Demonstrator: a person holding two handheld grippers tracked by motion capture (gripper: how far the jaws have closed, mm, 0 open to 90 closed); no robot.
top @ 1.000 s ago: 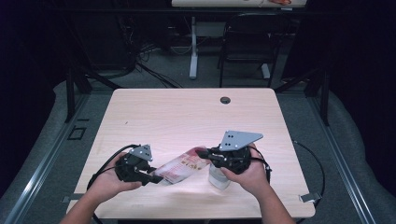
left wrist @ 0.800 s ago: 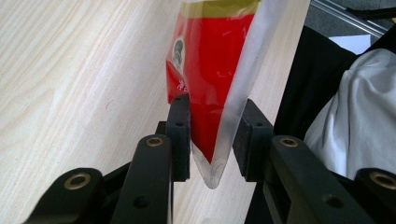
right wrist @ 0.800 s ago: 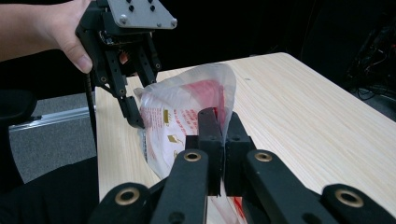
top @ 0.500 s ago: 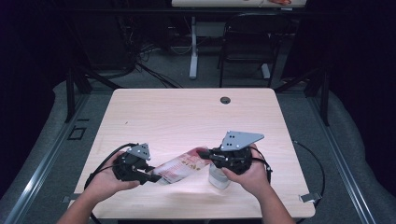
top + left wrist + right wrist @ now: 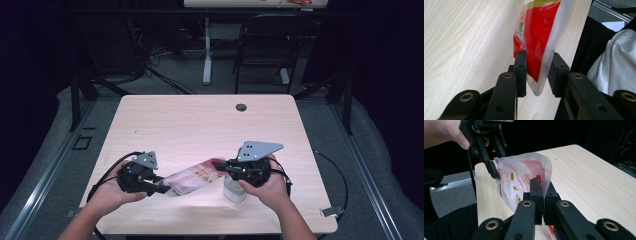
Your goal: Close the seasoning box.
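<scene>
A red and clear plastic bag (image 5: pixel 192 177) hangs stretched between my two grippers just above the front of the wooden table (image 5: pixel 200 125). My left gripper (image 5: pixel 162 187) has its pads on either side of the bag's lower corner (image 5: pixel 536 32), pressing on the red face and the clear seam. My right gripper (image 5: pixel 220 167) is shut on the opposite edge of the bag (image 5: pixel 524 172), its jaws (image 5: pixel 542 185) pinched tight together. The bag bulges between the two grips. In the right gripper view my left gripper (image 5: pixel 497 167) holds the far corner.
A small clear object (image 5: pixel 234 189) sits on the table under my right hand. A dark round grommet (image 5: pixel 241 107) is set near the table's far edge. Cables trail from both grippers over the front edge. A chair (image 5: pixel 265 45) and a desk leg stand beyond.
</scene>
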